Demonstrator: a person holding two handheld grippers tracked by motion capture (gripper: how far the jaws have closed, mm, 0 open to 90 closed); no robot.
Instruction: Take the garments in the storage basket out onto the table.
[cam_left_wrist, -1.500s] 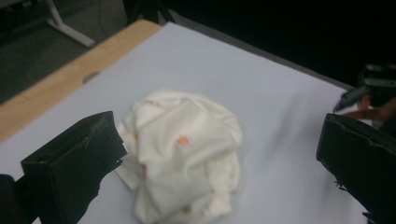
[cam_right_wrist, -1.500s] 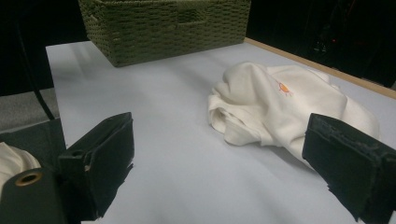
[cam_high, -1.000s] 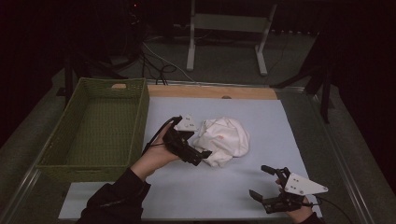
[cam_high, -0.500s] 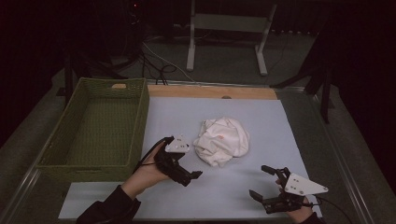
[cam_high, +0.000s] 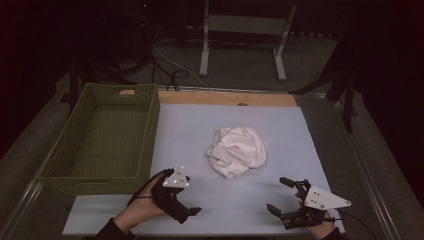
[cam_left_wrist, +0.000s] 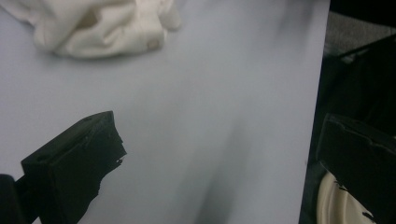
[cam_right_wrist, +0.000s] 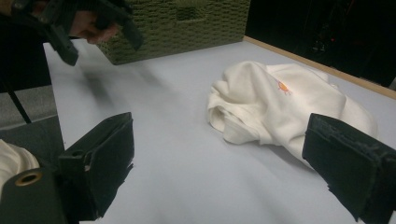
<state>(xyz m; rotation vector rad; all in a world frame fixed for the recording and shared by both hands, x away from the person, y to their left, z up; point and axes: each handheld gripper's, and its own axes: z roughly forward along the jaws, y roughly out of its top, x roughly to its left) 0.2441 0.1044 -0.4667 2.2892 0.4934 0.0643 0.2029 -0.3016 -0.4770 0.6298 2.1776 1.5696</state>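
Observation:
A crumpled white cloth (cam_high: 237, 150) with a small orange mark lies in the middle of the pale blue mat (cam_high: 200, 125). My left gripper (cam_high: 187, 212) is held low near the mat's front edge, well to the front left of the cloth, open and empty. In the left gripper view its jaws (cam_left_wrist: 222, 128) stand wide apart over bare mat, with the cloth (cam_left_wrist: 102, 23) far ahead. My right gripper (cam_high: 280, 195) hovers at the front right, open, with nothing between its jaws. In the right gripper view (cam_right_wrist: 219, 130) the cloth (cam_right_wrist: 280, 102) lies just beyond the jaws.
A green woven basket (cam_high: 150, 130) stands along the mat's left side and looks empty; it also appears in the right gripper view (cam_right_wrist: 187, 23). A wooden strip (cam_high: 225, 98) borders the mat's far edge. A metal stand (cam_high: 245, 25) and cables sit on the floor beyond.
My left gripper has pulled back from the cloth's left edge toward the front of the mat, empty. The cloth stays where it was. The right gripper has hardly moved.

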